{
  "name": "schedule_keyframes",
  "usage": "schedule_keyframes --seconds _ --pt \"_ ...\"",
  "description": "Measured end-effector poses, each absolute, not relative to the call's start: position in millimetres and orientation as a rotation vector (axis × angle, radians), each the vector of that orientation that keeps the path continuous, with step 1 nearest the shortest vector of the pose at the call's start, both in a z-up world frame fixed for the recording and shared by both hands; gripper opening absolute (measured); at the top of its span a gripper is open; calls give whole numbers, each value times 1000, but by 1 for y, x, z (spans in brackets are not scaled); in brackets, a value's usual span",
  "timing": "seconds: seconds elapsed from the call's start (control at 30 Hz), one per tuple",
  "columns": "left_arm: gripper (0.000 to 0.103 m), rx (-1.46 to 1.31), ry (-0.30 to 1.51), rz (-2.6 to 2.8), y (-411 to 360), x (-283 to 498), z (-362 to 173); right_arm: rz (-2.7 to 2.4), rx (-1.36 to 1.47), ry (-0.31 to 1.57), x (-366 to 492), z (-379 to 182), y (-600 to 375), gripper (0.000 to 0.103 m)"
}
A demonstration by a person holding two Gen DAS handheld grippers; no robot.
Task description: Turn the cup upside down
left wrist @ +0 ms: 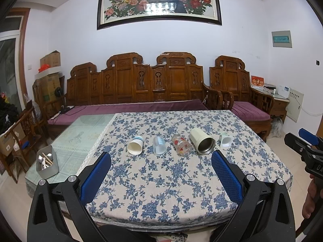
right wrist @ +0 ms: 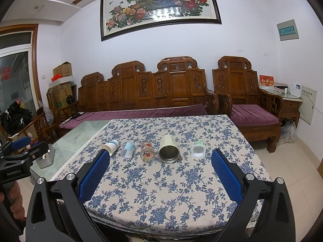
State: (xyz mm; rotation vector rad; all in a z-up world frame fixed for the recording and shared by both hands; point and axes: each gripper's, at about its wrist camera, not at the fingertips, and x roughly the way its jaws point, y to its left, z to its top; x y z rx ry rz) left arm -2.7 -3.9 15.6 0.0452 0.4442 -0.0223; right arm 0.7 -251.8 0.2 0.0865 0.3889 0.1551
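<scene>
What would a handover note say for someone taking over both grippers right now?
Left gripper open, empty, hovering short of the cups. Right gripper the same.
Five cups lie on their sides in a row on the floral tablecloth: paper cup, frosted cup, flowered glass, steel-lined tumbler, small white cup.
Done: nothing flipped.
Left: stand each upside down.

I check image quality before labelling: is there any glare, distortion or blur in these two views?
Left wrist view: glare patch on the framed painting, strong fisheye bending at the edges, dark corners; the cups stay sharp. Right wrist view: the same glare on the painting, curved walls, and soft, even light with weak shadows on the tablecloth.
</scene>
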Motion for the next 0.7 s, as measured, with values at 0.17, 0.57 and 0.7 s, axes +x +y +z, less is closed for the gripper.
schedule_keyframes --seconds 0.17,0.57,0.7 --pt "96 45 442 -23 -4 -3 16 155 86 389 0 0 -251 101" --pt "96 46 437 -23 -7 -4 19 155 87 385 1 1 -252 101" --pt "96 45 437 -25 -7 -4 19 154 86 383 -1 1 -252 101"
